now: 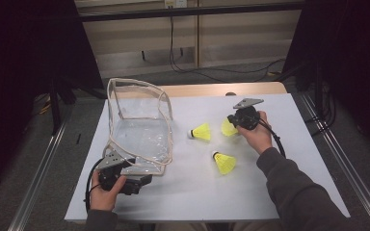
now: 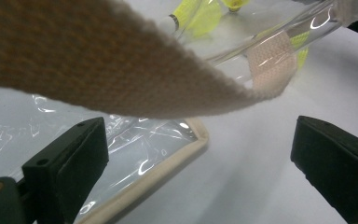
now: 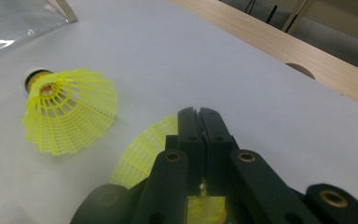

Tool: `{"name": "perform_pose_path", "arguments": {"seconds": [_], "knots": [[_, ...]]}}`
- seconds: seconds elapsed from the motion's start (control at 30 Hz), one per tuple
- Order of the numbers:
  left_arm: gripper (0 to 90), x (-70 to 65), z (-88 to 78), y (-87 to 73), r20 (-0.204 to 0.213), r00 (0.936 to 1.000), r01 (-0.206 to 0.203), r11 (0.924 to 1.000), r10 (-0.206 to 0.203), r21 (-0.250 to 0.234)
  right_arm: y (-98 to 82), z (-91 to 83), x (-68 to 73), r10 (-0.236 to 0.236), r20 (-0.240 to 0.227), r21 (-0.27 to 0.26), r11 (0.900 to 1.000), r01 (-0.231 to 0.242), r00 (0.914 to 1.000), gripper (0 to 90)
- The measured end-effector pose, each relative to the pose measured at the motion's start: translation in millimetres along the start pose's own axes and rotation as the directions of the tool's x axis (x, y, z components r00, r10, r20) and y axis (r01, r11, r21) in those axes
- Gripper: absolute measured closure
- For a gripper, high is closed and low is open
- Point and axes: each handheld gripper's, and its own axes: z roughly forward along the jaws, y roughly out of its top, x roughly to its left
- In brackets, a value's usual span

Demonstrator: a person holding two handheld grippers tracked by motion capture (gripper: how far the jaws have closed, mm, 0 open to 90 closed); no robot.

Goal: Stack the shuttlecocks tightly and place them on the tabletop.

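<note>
In the right gripper view, the held shuttlecock [image 3: 142, 156] is mostly hidden behind the right gripper [image 3: 199, 122]: only a piece of yellow skirt shows at lower centre, and its cork cannot be seen. In the high view that gripper's jaw tips are covered by its body. In the left gripper view, a blurred strap [image 2: 98, 65] of the clear bag [image 2: 140, 154] blocks the upper left, and the shuttlecocks at the top edge, probably two, are cut off.

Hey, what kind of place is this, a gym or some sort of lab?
Likely a lab recording station: dark curtains around a white-topped table, loose wall cables, and handheld grippers.
</note>
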Motion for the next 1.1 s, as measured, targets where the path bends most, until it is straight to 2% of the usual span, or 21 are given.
{"name": "perform_pose_path", "arguments": {"seconds": [0.17, 0.23, 0.3, 0.43, 0.6, 0.73, 0.93, 1.1], "knots": [[4.0, -0.7, 0.0, 0.5, 0.0, 1.0, 0.0, 1.0, 0.0, 0.002, 3.5, -10.5, -1.1, 0.027, -0.033, -0.038, 0.999, -0.028, 0.9991, 88.5], [4.0, -0.7, -0.3, 0.6, -0.001, 1.0, -0.001, 1.0, 0.001, 0.003, 3.7, -12.8, -1.6, 0.058, -0.054, -0.052, 0.997, -0.061, 0.9968, 88.5], [4.0, -0.9, -0.5, 0.7, -0.002, 1.0, -0.002, 1.0, 0.002, 0.001, 3.7, -13.4, -1.5, 0.062, -0.062, -0.052, 0.997, -0.066, 0.9961, 88.5], [4.0, -1.0, -0.5, 0.8, -0.001, 1.0, -0.003, 1.0, 0.003, -0.001, 3.8, -14.2, 3.3, 0.039, -0.065, -0.044, 0.998, -0.042, 0.9971, 88.6], [4.0, -1.2, -0.4, 0.8, -0.002, 1.0, -0.004, 1.0, 0.004, 0.0, 5.0, -15.7, 8.1, 0.054, -0.092, -0.063, 0.996, -0.06, 0.9943, 88.6], [4.0, -1.7, -0.1, 1.0, 0.0, 1.0, -0.005, 1.0, 0.005, -0.003, 1.2, -13.0, 10.8, 0.063, -0.106, -0.051, 0.996, -0.068, 0.9924, 88.5], [4.0, -1.6, -0.2, 1.1, 0.0, 1.0, -0.005, 1.0, 0.005, -0.002, -6.2, -10.5, 9.7, 0.082, -0.105, -0.051, 0.995, -0.087, 0.9911, 88.2], [3.9, -1.6, -0.3, 1.1, 0.0, 1.0, -0.005, 1.0, 0.005, -0.003, -9.3, -13.9, 2.3, 0.093, -0.077, -0.047, 0.994, -0.097, 0.9926, 87.2]]}}
